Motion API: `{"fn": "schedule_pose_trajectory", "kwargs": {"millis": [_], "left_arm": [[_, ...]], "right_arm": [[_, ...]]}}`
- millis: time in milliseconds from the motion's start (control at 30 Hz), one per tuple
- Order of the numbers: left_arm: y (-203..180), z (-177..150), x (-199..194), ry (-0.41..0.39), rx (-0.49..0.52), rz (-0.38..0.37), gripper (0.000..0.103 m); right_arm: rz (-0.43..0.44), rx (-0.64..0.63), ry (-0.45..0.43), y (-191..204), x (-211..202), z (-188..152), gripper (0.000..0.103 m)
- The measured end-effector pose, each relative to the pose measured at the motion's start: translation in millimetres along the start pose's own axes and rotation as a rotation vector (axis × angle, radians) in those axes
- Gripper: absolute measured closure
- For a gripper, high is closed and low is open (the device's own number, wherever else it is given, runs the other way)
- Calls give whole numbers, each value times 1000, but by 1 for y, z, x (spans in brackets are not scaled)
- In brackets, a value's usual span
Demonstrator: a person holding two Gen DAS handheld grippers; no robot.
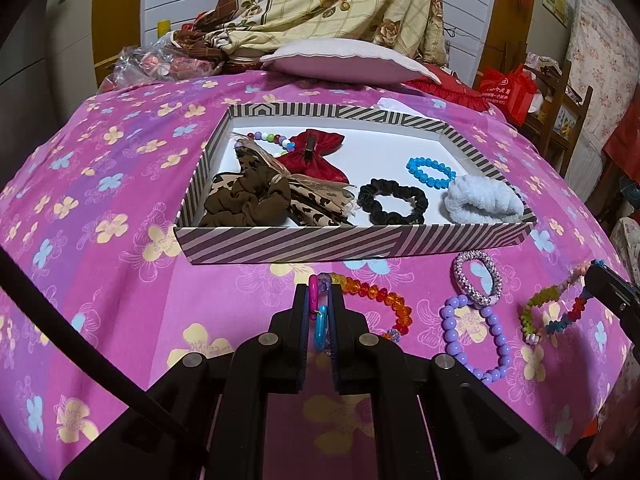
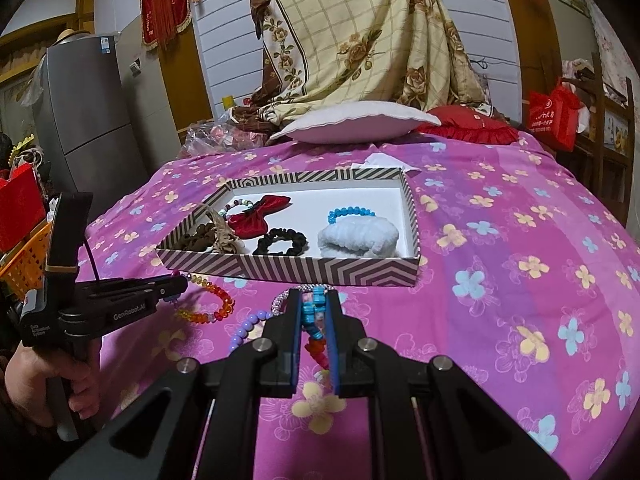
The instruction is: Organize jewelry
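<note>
1. Grippers first: my left gripper (image 1: 319,292) was pinched narrow on the rainbow crystal bracelet (image 1: 376,294), its pink and blue links caught between the fingers, the orange beads trailing right over the pink floral bedspread (image 1: 100,208).
2. My right gripper (image 2: 314,300) was clamped tight on the multicolour chunky bracelet (image 2: 314,320), blue and red pieces showing between the pads.
3. I saw the striped box (image 1: 288,242) just beyond both tools, holding a brown scrunchie (image 1: 248,202), red bow (image 1: 316,152), black scrunchie (image 1: 394,200), blue bead bracelet (image 1: 430,172) and a pale fluffy band (image 1: 482,200).
4. A lilac bead bracelet (image 1: 476,336) touched a sparkly bangle (image 1: 476,278) on the bedspread, outside the box.
</note>
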State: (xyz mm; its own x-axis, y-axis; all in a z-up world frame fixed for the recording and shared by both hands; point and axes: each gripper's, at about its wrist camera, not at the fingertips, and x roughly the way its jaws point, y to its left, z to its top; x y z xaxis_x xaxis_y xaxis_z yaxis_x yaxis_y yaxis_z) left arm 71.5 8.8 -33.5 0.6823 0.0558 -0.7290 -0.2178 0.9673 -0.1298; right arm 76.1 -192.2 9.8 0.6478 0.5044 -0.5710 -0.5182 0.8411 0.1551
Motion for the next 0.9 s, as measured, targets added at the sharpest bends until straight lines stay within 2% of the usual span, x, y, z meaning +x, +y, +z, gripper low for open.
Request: {"fn": "schedule_pose_trajectory", "kwargs": {"millis": [367, 533, 667, 900], "left_arm": [[0, -1, 0, -1, 9, 1, 99], [-6, -3, -9, -33, 35, -37, 99], [-4, 6, -21, -55, 18, -100, 99], [-9, 37, -44, -82, -14, -157, 99]], "right_arm": [[7, 8, -7, 2, -2, 1, 92], [20, 21, -27, -2, -6, 7, 92], [44, 37, -51, -9, -8, 21, 92], [112, 66, -115, -18, -13, 64, 92]]}}
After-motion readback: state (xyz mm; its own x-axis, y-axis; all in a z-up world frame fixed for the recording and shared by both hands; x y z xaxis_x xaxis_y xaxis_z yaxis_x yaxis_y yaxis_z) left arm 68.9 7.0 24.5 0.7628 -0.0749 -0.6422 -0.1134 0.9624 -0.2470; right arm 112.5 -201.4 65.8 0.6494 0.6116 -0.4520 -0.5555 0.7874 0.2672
